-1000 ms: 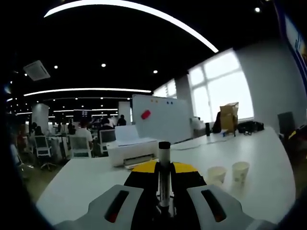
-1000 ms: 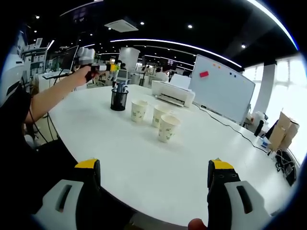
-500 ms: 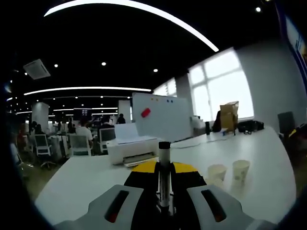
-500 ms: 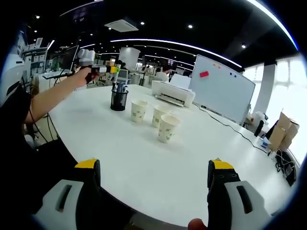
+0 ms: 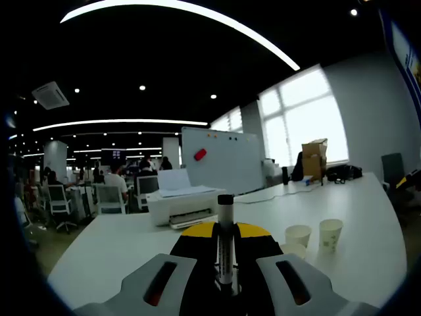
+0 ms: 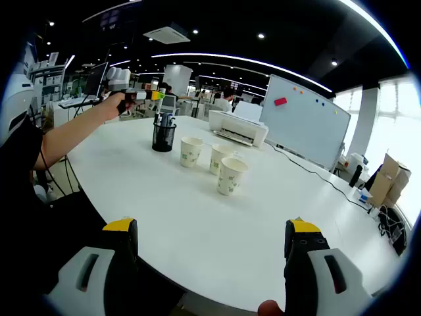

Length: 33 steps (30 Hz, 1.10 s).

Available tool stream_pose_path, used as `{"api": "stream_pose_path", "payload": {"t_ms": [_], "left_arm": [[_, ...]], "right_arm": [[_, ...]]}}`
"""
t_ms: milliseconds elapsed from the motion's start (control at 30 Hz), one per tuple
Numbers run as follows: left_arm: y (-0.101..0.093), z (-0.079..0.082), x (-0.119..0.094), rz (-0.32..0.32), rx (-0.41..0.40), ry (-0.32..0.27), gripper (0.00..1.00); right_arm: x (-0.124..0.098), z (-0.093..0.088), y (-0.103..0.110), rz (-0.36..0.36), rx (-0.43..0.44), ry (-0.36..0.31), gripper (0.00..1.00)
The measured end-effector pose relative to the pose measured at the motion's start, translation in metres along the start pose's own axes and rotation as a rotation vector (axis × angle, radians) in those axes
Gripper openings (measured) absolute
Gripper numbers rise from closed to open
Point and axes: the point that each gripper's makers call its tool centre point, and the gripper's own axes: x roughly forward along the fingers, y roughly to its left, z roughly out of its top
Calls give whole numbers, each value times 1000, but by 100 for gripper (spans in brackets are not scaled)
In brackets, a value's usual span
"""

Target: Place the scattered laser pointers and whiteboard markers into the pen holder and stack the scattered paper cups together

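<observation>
Evidently a light, rigid, smooth-barrelled whiteboard marker [image 5: 225, 243] is clamped upright at mid-barrel in the left gripper [image 5: 225, 280], raised near the mesh pen holder [image 6: 162, 137] on the tabletop [image 6: 217, 224], while the right gripper [image 6: 210, 253] is spread wide, empty.

The place is a large open-plan office: a long white tabletop [image 6: 197, 217] carries a white printer [image 6: 238, 128] and a black mesh pen holder [image 6: 162, 137]; a whiteboard [image 6: 304, 122] with magnets stands beyond it. Rows of desks with monitors [image 6: 93, 79], office chairs [image 5: 56, 199] and seated people [image 5: 116, 182] fill the background; a dark ceiling bears long light strips [image 5: 184, 13], spotlights and an air-conditioning unit [image 6: 170, 33], and tall windows [image 5: 304, 118] line one wall.
</observation>
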Motion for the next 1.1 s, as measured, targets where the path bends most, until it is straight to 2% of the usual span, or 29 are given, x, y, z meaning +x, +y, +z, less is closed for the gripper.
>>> {"api": "stream_pose_path", "payload": {"t_ms": [267, 867, 1100], "left_arm": [[0, 2, 0, 1, -2, -8, 14], [0, -7, 2, 1, -7, 5, 14], [0, -3, 3, 2, -9, -12, 14]], "right_arm": [[-1, 0, -1, -2, -1, 1, 87], [0, -2, -1, -1, -1, 5, 87], [0, -2, -1, -1, -2, 7, 87]]}}
